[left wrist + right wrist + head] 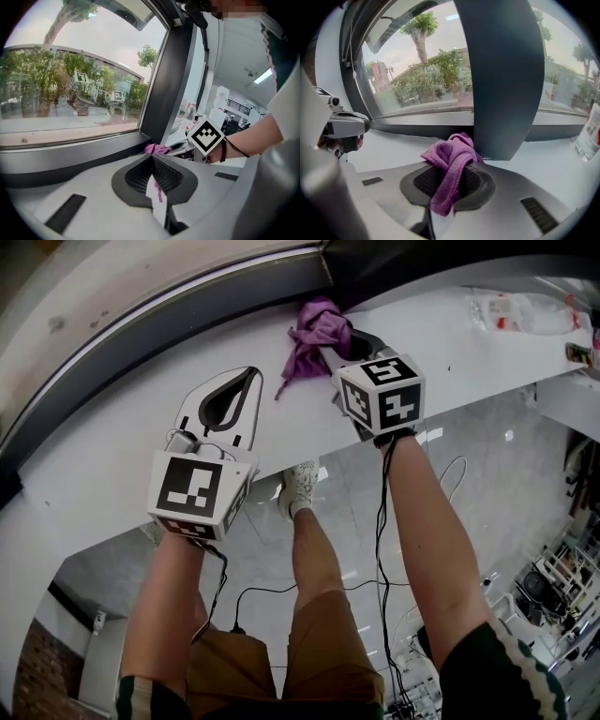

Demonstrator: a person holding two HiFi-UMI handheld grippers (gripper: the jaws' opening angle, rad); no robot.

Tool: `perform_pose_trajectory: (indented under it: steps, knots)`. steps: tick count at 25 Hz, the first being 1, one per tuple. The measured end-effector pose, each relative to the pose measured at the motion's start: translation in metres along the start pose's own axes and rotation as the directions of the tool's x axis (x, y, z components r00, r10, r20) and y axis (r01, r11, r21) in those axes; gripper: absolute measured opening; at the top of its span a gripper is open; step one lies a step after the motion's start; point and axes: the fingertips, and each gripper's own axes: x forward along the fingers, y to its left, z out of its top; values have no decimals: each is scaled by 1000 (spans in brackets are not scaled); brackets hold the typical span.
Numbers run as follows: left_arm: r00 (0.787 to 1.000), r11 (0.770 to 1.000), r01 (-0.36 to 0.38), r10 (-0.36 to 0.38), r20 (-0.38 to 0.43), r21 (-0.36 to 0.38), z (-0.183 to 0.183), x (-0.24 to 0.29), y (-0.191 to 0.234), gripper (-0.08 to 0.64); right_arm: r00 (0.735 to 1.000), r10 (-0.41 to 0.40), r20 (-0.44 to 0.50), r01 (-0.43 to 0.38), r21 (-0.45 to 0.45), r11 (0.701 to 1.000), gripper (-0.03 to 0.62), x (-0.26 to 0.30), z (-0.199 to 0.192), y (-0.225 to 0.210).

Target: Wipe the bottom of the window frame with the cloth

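Purple terry cloth (450, 161) is bunched up and pinched between the jaws of the right gripper (339, 348). One fold spills back over the dark ribbed pads toward the camera, and the main wad bulges out past the jaw tips. Straight ahead of those tips the wad presses into the corner where the dark grey bottom rail of the window frame (417, 129) meets the wide dark upright post (506, 79). Below the jaws lies the flat white window sill (112, 446), and a thin tail of the cloth trails over it on the side of the other gripper.

The left gripper (151, 158) has its jaws brought together, tips meeting, with nothing clamped between the pads. Only an oval gap shows behind the tips, and through it a strip of sill and a purple strand can be seen. Its tips point at the same bottom rail, which runs across just beyond them. The cloth wad sits ahead and to the right of these jaws, near but apart from them.
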Motion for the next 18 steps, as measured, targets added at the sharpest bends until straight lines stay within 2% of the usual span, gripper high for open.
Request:
perform_pose_trajectory:
  steps: [7,14,18]
  knots:
    - [999,1000,26,-26,-25,10,-16,6,-23,8,1000,15,-4,-14,53,998,69,-14,-23,-3]
    - [1000,1000,17,-17,-7,-3,-8,11,-33,8,1000,7,-19,-6,21,1000,69,-13,-18,-6]
    - [1000,1000,-1,1,12,-16,-6,-1,-24,8,1000,-4,-30,4,-6,1000,69,-6,-11,1]
